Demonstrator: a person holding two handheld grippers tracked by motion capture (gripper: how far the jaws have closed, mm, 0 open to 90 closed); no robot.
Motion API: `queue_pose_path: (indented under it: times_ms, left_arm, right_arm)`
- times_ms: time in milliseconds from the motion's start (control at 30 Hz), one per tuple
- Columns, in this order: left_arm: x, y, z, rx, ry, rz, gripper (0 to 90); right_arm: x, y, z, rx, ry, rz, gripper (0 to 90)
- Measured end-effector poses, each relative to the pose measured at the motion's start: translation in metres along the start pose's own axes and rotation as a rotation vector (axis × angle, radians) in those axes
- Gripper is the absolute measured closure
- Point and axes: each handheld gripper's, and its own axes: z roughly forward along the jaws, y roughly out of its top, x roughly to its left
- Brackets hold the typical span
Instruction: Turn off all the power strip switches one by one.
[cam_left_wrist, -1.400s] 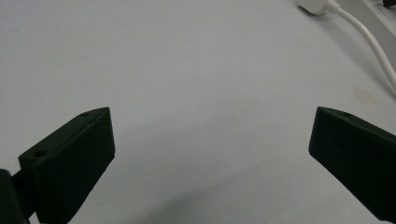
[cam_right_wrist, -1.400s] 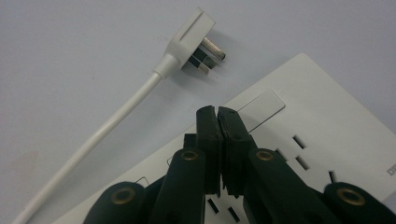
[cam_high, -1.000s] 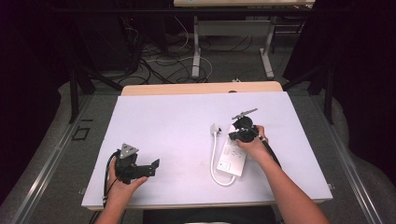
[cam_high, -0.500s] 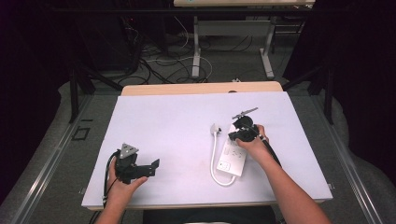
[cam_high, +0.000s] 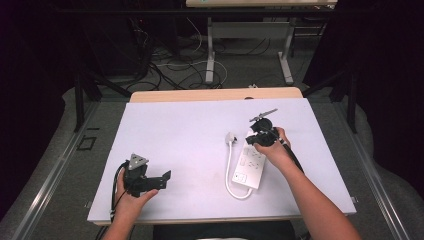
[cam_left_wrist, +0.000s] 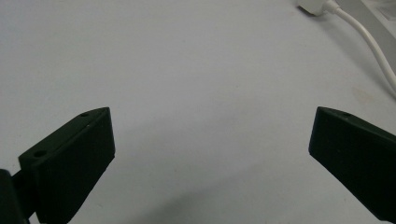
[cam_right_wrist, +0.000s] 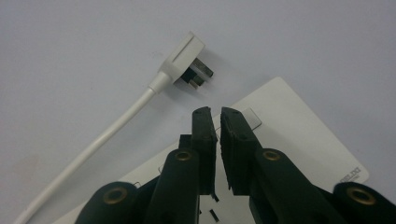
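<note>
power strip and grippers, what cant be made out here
- Power strip sockets: too small in the high view; in the right gripper view the right hand-held gripper covers them.
- Label print at its corner: too small to read, right gripper view.
- Cable: cut off by the frame edge in the left gripper view, near the plug.

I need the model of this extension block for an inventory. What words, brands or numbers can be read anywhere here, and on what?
Power strip: a small dark print near its corner in the right gripper view, too small and blurred to read.
Power strip face in the high view: socket markings, no legible text.
Plug and cable: no lettering visible.
Neither hand-held gripper carries any readable label.
</note>
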Motion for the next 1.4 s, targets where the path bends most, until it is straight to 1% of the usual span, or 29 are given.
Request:
queue_pose_path:
  times_ms: [67,100,133,200,233,267,300,333,367,400,467,567,600,633,700,733,800,867,967,1000,1067,1100,1133,1167,1233,1267,1300,1333,1400]
  left_arm:
    - [0.0,0.0,0.0,-0.001,-0.003,-0.009,0.5]
    - [0.0,0.0,0.0,-0.001,-0.003,-0.008,0.5]
    - [0.0,0.0,0.0,-0.002,-0.004,-0.008,0.5]
    - [0.0,0.0,0.0,-0.001,-0.004,-0.008,0.5]
    - [0.0,0.0,0.0,0.001,0.0,0.0,0.5]
    - [0.0,0.0,0.0,0.001,0.0,0.0,0.5]
    - [0.0,0.0,0.0,0.001,0.0,0.001,0.5]
    - [-0.001,0.0,0.001,-0.001,-0.004,-0.008,0.5]
    - [0.0,0.0,0.0,0.0,0.0,0.001,0.5]
    - [0.0,0.0,0.0,0.001,0.0,0.0,0.5]
    - [0.0,0.0,0.0,0.0,-0.003,-0.008,0.5]
    - [0.0,0.0,0.0,0.0,-0.003,-0.008,0.5]
    - [0.0,0.0,0.0,0.001,-0.003,-0.008,0.5]
    - [0.0,0.0,0.0,0.001,-0.004,-0.008,0.5]
    - [0.0,0.0,0.001,0.001,-0.003,-0.006,0.5]
    - [0.0,0.0,0.001,0.002,-0.003,-0.006,0.5]
    - [0.0,0.0,0.001,0.001,-0.003,-0.006,0.5]
    - [0.0,0.0,0.0,0.002,-0.003,-0.007,0.5]
    - [0.0,0.0,0.001,0.002,-0.003,-0.005,0.5]
    - [0.0,0.0,0.001,0.004,-0.004,-0.006,0.5]
    - [0.0,0.0,0.001,0.001,-0.004,-0.005,0.4]
    - [0.0,0.0,0.001,0.001,-0.004,-0.006,0.5]
    - [0.0,0.0,0.001,0.0,-0.004,-0.007,0.5]
    - [0.0,0.0,0.001,0.001,-0.004,-0.008,0.5]
    - [0.0,0.0,0.001,0.002,-0.004,-0.008,0.5]
    - [0.0,0.0,0.001,0.003,-0.002,-0.008,0.5]
    - [0.0,0.0,0.001,0.003,-0.003,-0.008,0.5]
    - [0.0,0.0,0.001,0.001,-0.003,-0.008,0.5]
    - [0.0,0.0,0.001,0.002,-0.003,-0.008,0.5]
  right_arm:
    - [-0.002,0.002,-0.001,-0.004,-0.008,-0.01,84.0]
    - [-0.003,0.003,-0.002,-0.005,-0.012,0.0,84.0]
    - [-0.004,0.005,-0.003,-0.004,-0.016,-0.01,83.9]
    - [-0.006,0.007,-0.004,-0.008,-0.021,-0.009,83.6]
    - [-0.007,0.008,-0.005,-0.014,-0.019,-0.014,83.3]
    - [-0.009,0.009,-0.006,-0.009,-0.008,-0.005,82.8]
    - [-0.011,0.01,-0.005,-0.01,-0.008,-0.013,82.6]
    - [-0.013,0.011,-0.006,-0.004,-0.012,-0.008,82.5]
    - [-0.013,0.013,-0.005,-0.002,-0.01,0.001,82.4]
    - [-0.015,0.014,-0.005,-0.004,-0.011,-0.01,81.9]
    - [-0.018,0.015,-0.004,0.006,-0.002,-0.002,81.6]
    - [-0.021,0.017,-0.002,0.013,-0.012,-0.008,81.3]
    - [-0.022,0.017,-0.001,-0.007,-0.004,-0.016,81.3]
    - [-0.022,0.018,-0.001,0.008,-0.002,-0.006,81.4]
    - [-0.022,0.019,0.002,0.003,-0.01,0.005,81.3]
    - [-0.024,0.019,0.002,0.003,0.0,-0.003,81.3]
    - [-0.025,0.019,0.004,0.006,-0.005,-0.004,81.4]
    - [-0.026,0.019,0.006,0.005,0.001,0.005,81.6]
    - [-0.029,0.019,0.009,0.003,-0.014,0.014,81.6]
    - [-0.029,0.02,0.01,0.01,-0.012,0.025,81.6]
    - [-0.031,0.02,0.012,0.017,-0.012,0.029,81.9]
    - [-0.031,0.019,0.014,-0.004,-0.003,0.044,81.8]
    - [-0.032,0.019,0.014,0.02,-0.011,0.035,81.9]
    - [-0.032,0.02,0.015,0.027,-0.015,0.044,82.0]
    - [-0.032,0.019,0.017,0.032,-0.02,0.046,82.2]
    - [-0.032,0.019,0.018,0.038,-0.017,0.052,82.3]
    - [-0.032,0.019,0.019,0.04,-0.008,0.045,82.4]
    - [-0.031,0.019,0.02,0.046,-0.015,0.046,82.8]
    - [-0.03,0.019,0.022,0.047,-0.011,0.056,82.9]
